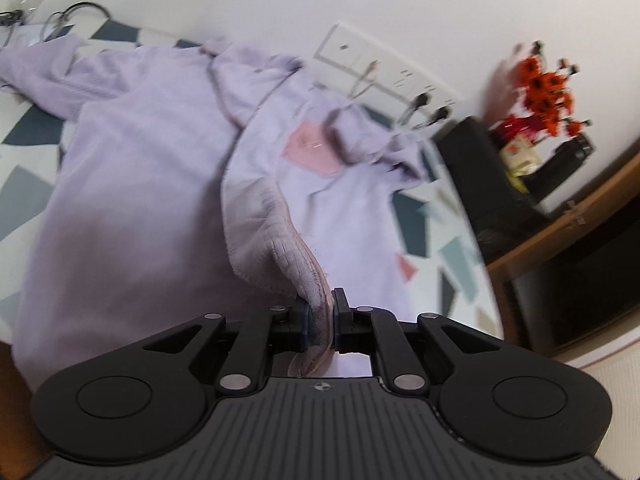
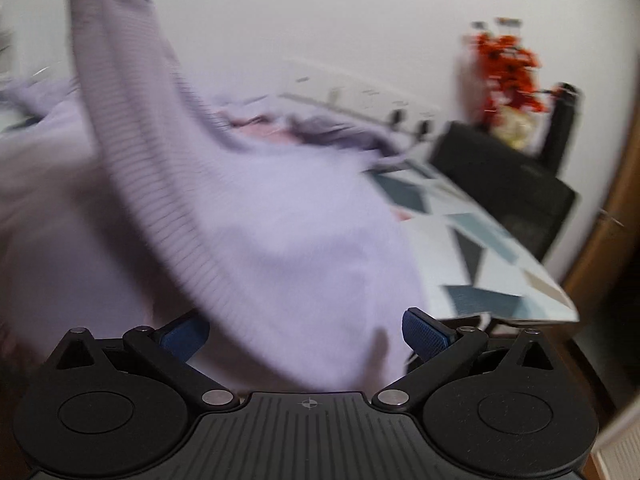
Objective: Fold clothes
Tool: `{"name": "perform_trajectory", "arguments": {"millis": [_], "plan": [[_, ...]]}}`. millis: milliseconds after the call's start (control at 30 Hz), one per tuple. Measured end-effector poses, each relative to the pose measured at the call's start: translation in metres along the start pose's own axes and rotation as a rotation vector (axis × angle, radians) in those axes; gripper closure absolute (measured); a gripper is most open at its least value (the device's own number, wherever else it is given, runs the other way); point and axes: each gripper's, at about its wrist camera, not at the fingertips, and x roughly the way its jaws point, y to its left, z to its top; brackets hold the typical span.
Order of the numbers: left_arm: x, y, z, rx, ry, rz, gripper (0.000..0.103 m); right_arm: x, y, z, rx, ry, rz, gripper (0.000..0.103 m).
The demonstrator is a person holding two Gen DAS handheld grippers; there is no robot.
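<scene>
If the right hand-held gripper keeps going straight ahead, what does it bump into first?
Most likely the lilac garment. The right hand-held gripper is open, and the cloth already hangs between its fingers and fills the view ahead. The picture is blurred, so I cannot tell whether it already touches.

Right-wrist view motion-blurred throughout; lilac garment (image 2: 240, 220) smeared, its lifted end cut off at top edge.

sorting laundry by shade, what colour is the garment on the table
Pale lilac garment, with a pink label inside; clearest in the left wrist view.
</scene>
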Motion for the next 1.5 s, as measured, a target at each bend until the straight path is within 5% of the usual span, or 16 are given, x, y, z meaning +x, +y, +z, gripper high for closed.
{"name": "perform_trajectory", "arguments": {"millis": [33,133,233,300,467,667,767,867,933,967,1033,1067,1100,1233,1367,1500], "plan": [[-0.002,-0.001,0.001,0.004,-0.007,-0.014,0.092,0.001,0.003,0.001,-0.001,-0.011,-0.021,0.005],[-0.001,-0.002,0.002,-0.007,-0.009,-0.04,0.093,0.005,0.003,0.006,0.013,-0.009,-0.075,0.059],[0.006,0.006,-0.003,-0.049,0.021,-0.071,0.093,0.005,-0.036,0.009,0.148,0.023,-0.086,0.069],[0.008,0.009,-0.01,-0.06,0.032,-0.089,0.093,0.0,-0.059,0.015,0.211,0.017,-0.115,0.096],[0.027,0.016,-0.037,-0.057,0.103,-0.133,0.094,-0.026,-0.114,0.036,0.335,-0.111,-0.193,0.096],[0.085,0.053,-0.084,-0.113,0.263,-0.01,0.094,-0.01,-0.126,0.011,0.312,-0.007,-0.171,0.093],[0.09,0.056,-0.093,-0.105,0.268,-0.01,0.094,-0.002,-0.136,-0.009,0.416,0.056,-0.142,0.093],[0.083,0.048,-0.095,-0.076,0.246,-0.048,0.094,-0.009,-0.139,-0.013,0.45,0.018,-0.144,0.093],[0.09,0.051,-0.099,-0.071,0.262,0.01,0.094,-0.007,-0.139,-0.014,0.442,0.024,-0.145,0.093],[0.092,0.052,-0.101,-0.062,0.264,0.047,0.092,-0.001,-0.138,-0.016,0.44,0.047,-0.143,0.083],[0.093,0.048,-0.103,-0.008,0.255,0.138,0.073,0.011,-0.135,-0.02,0.434,0.108,-0.136,0.062],[0.092,0.043,-0.103,0.027,0.251,0.169,0.046,0.014,-0.133,-0.023,0.425,0.135,-0.13,0.052],[0.09,0.038,-0.102,0.065,0.246,0.194,0.032,0.016,-0.132,-0.026,0.416,0.162,-0.124,0.049],[0.08,0.023,-0.1,0.182,0.246,0.211,0.031,0.008,-0.121,-0.028,0.325,0.212,-0.124,0.032],[0.059,0.032,-0.098,0.199,0.208,0.158,0.031,-0.013,-0.119,-0.028,0.372,0.272,-0.104,0.031],[0.032,0.047,-0.101,0.288,0.114,0.173,0.027,-0.043,-0.112,-0.011,0.417,0.219,-0.048,0.031]]}}
